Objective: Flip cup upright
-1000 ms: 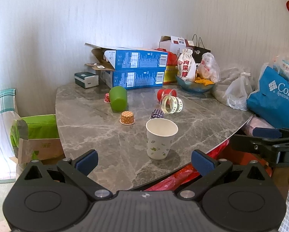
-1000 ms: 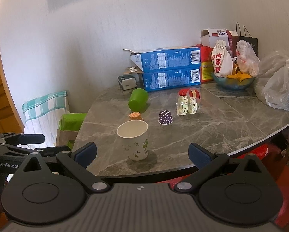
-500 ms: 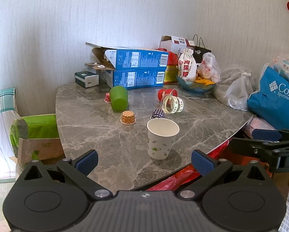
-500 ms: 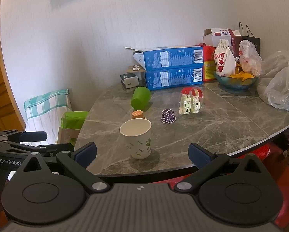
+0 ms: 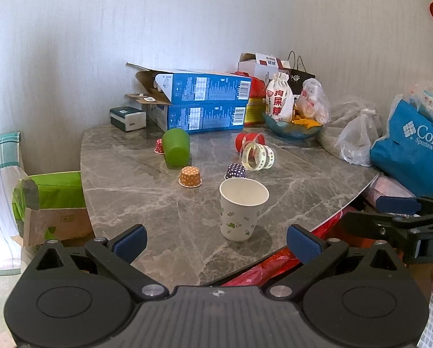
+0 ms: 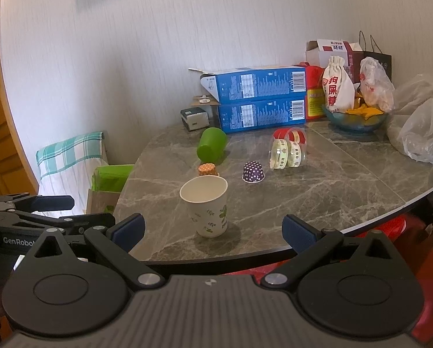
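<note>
A white paper cup with green leaf print [image 5: 241, 210] stands upright, mouth up, near the front edge of the grey marble table [image 5: 135, 191]; it also shows in the right wrist view [image 6: 207, 206]. My left gripper [image 5: 216, 242] is open and empty, held off the table edge in front of the cup. My right gripper [image 6: 213, 230] is open and empty, also short of the table edge, with the cup just ahead between its fingers. Each gripper appears at the edge of the other's view.
A green cup [image 5: 175, 148] stands upside down further back. Small orange [image 5: 190, 177], purple [image 5: 235, 171] and red [image 5: 158, 146] cupcake cups sit mouth down. A clear tub of tape rolls [image 5: 257, 150] lies on its side. Blue boxes [image 5: 204, 101], a bowl and bags line the back and right.
Both grippers have drifted slightly; the view shifted a little. The paper cup has stayed upright in place and both grippers stayed open.
</note>
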Available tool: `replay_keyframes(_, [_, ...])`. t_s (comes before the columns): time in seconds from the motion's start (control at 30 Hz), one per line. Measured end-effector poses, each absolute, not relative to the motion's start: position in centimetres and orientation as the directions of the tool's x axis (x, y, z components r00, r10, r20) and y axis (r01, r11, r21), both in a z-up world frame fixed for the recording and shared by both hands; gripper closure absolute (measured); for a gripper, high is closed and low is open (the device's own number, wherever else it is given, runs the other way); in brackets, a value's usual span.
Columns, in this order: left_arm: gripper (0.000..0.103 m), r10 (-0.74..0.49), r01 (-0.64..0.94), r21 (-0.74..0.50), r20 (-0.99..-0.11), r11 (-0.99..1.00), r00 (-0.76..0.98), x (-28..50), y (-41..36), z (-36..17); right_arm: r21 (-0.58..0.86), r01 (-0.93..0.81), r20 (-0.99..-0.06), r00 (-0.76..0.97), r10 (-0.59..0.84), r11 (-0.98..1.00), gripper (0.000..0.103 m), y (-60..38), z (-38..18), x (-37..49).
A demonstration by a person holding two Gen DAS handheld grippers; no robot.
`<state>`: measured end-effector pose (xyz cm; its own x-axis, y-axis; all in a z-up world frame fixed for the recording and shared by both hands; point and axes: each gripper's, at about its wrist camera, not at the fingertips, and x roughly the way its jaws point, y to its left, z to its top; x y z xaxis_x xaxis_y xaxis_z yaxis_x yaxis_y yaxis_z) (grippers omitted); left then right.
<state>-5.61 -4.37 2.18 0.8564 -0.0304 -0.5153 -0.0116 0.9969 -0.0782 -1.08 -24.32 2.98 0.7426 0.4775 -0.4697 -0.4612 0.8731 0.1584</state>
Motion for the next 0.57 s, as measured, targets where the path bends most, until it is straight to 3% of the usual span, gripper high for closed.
replay_keyframes(0.57, [0.000, -0.030, -0.019, -0.088, -0.522, 0.996, 0.852, -4.3, -3.5, 1.6, 0.167, -0.466, -0.479, 0.732, 0.484, 0.869, 0.001, -23.8, 2.4, -0.3])
